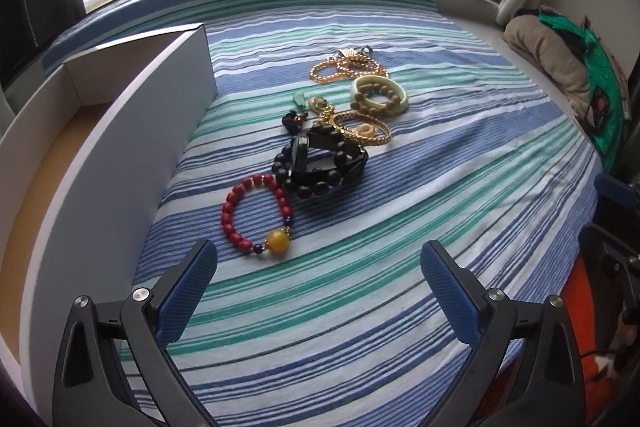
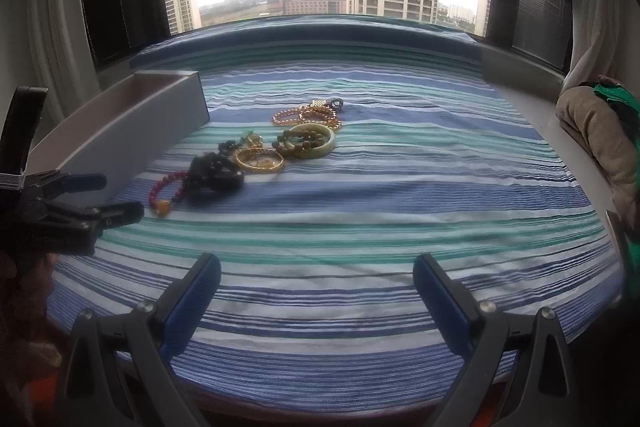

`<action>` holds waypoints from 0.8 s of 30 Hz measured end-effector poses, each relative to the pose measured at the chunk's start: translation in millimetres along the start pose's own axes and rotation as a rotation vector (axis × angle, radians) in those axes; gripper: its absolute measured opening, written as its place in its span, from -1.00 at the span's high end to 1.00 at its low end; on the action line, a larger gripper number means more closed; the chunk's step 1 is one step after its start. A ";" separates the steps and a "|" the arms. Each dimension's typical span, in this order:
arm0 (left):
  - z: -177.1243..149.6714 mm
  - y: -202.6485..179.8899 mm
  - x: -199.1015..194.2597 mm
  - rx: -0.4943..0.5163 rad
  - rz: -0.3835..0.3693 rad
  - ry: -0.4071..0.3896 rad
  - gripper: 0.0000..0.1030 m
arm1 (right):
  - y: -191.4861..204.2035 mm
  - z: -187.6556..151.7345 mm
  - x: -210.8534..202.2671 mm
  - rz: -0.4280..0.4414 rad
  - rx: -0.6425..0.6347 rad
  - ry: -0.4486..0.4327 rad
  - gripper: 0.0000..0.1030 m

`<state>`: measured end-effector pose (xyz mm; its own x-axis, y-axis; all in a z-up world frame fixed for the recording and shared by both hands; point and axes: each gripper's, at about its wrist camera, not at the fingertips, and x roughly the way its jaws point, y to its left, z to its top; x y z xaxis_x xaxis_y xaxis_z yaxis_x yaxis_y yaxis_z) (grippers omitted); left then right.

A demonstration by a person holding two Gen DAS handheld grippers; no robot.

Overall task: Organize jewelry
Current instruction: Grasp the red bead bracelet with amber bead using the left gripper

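The left gripper (image 1: 318, 267) hovers with fingers spread wide and empty; the red bead bracelet (image 1: 256, 215) lies just ahead of its left finger on the striped bed cover (image 1: 440, 195), the white box (image 1: 120, 155) to its left. The right gripper (image 2: 316, 275) is likewise spread and empty, with the jewelry pile (image 2: 256, 155) well ahead and leftward

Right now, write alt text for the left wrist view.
The open left tool hovers over a striped cloth, its fingers just short of a red bead bracelet. Past it lie black beads, gold chains and a pale bangle. A white box stands at left.
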<state>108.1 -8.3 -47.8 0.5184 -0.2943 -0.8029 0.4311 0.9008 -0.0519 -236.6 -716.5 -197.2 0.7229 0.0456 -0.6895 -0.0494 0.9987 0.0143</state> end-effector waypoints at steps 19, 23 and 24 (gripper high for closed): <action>-4.3 12.0 57.7 0.059 0.010 0.143 0.68 | 0.3 -5.7 4.2 0.009 0.007 0.027 -0.91; -10.6 17.7 52.3 0.016 -0.002 0.152 0.69 | 1.8 -1.6 6.7 0.052 -0.001 0.019 -0.91; -13.5 19.6 50.7 0.003 -0.003 0.150 0.69 | 2.2 1.2 8.2 0.082 -0.003 0.015 -0.91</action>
<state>132.9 -1.2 -97.5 0.4005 -0.2461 -0.8826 0.4351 0.8988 -0.0531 -230.0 -713.9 -202.0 0.7058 0.1267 -0.6970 -0.1097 0.9916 0.0692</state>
